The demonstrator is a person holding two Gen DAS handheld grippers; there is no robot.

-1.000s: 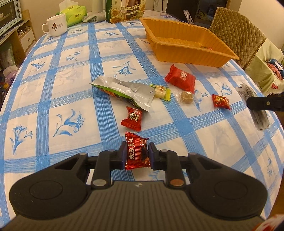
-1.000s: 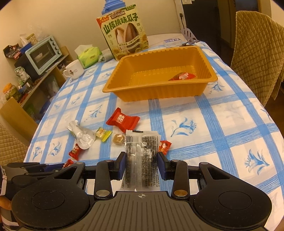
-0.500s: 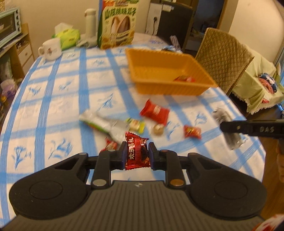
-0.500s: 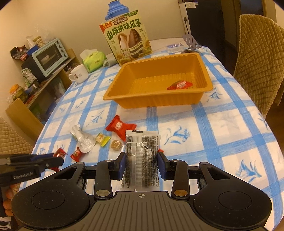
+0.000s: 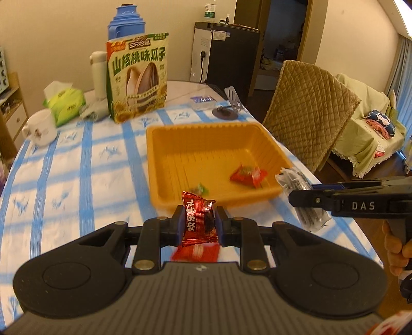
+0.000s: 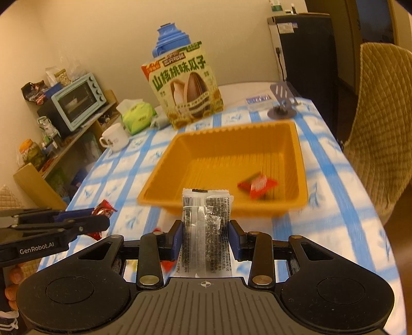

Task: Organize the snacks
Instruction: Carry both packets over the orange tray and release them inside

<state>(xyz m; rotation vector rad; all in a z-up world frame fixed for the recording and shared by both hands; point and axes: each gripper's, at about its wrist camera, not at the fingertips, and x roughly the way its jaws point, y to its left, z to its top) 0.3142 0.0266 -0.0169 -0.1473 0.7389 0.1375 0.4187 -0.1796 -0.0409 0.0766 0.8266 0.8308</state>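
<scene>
A big sunflower-seed bag stands upright at the table's far end, a blue thermos behind it and a white flask beside it. A green tissue pack lies near a white mug. A metal phone stand sits far right, a mint-green toaster oven on the shelf, a quilted chair alongside
</scene>
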